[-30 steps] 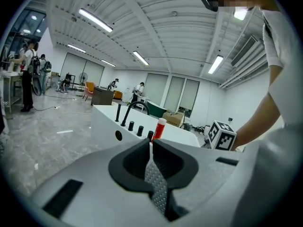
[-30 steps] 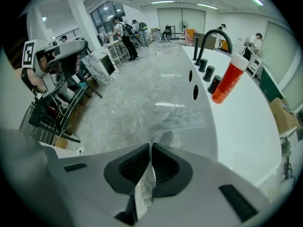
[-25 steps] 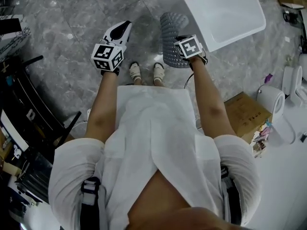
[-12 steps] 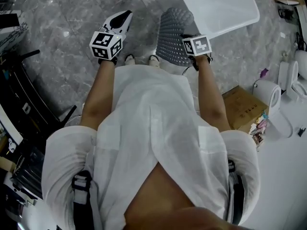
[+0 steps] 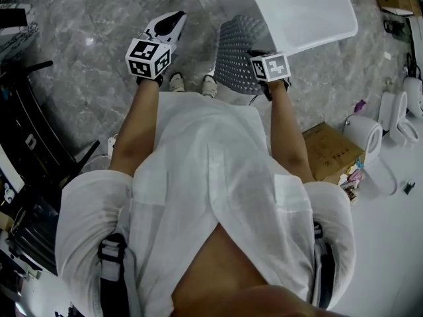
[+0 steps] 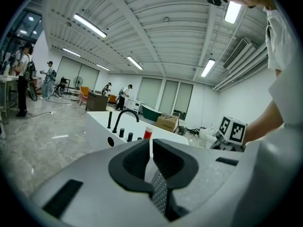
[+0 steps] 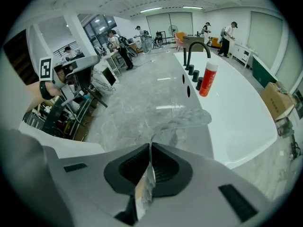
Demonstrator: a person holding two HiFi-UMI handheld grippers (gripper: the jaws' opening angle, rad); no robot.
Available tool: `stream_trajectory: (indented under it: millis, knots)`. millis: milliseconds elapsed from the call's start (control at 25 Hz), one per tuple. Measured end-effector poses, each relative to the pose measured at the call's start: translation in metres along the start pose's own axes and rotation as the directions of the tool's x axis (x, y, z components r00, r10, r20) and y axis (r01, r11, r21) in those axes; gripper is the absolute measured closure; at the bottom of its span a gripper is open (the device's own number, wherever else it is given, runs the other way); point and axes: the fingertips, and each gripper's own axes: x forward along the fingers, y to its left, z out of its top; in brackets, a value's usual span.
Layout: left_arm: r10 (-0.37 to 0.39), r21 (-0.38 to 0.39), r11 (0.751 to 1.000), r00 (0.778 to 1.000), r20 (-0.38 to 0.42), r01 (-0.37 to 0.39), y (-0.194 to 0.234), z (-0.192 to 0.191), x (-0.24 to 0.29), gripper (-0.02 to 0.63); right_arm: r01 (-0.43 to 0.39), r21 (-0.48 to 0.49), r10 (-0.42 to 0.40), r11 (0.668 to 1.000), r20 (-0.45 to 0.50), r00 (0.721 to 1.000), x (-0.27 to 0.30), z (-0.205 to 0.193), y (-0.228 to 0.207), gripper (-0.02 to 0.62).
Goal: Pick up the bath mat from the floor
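The bath mat (image 5: 236, 50) is grey, translucent and covered in bumps. It hangs in front of my feet, beside the white bathtub (image 5: 310, 12). My right gripper (image 5: 256, 57) is shut on the mat's near edge. In the right gripper view a strip of mat (image 7: 144, 188) is pinched between the pads, and the rest sags forward over the floor. My left gripper (image 5: 173, 20) is held up to the left of the mat, apart from it. Its jaws (image 6: 151, 148) are shut with nothing seen between them.
On the tub's rim stand a black faucet (image 7: 193, 48) and a red bottle (image 7: 208, 79). A cardboard box (image 5: 330, 152) and a white toilet (image 5: 367, 134) are at the right. A black rack (image 5: 33, 144) stands at the left. People move about far across the marble floor.
The mat has come up a little with my right gripper, and I have straightened, so my shoes are now nearly hidden. The left gripper has hardly moved.
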Motion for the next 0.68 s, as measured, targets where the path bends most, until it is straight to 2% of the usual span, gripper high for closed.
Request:
stream_trajectory:
  millis: [680]
  knots:
    - [0.031,-0.021,0.999,0.999,0.006,-0.031,0.010,-0.008,-0.020,0.578,-0.006,0.016,0.005,1.000,0.027,1.000,0.001,0.005,0.009,0.558]
